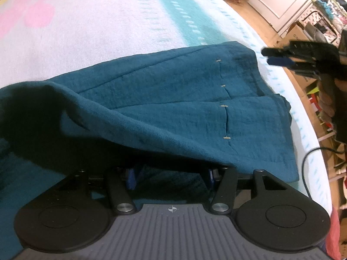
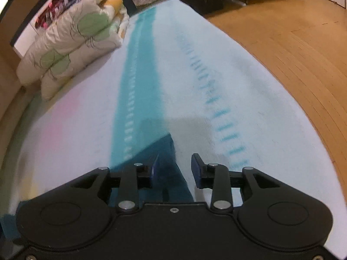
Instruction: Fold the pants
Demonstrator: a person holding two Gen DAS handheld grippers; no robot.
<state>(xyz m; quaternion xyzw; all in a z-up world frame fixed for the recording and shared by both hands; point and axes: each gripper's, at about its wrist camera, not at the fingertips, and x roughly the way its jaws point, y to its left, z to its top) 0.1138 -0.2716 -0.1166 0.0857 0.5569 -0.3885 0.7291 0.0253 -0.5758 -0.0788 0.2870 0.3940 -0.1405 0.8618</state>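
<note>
Teal pants lie folded on a white blanket on the bed. A fold of the cloth drapes over my left gripper; its blue fingers stand apart under the fabric and do not pinch it. My right gripper shows at the right of the left wrist view, above the bed's edge beyond the pants' corner. In the right wrist view, the right gripper is open, with a corner of the pants below its left finger.
A folded flowered quilt lies at the far left of the bed. The blanket has a teal stripe and pink patches. Wooden floor runs to the right of the bed. Boxes and clutter stand beyond the edge.
</note>
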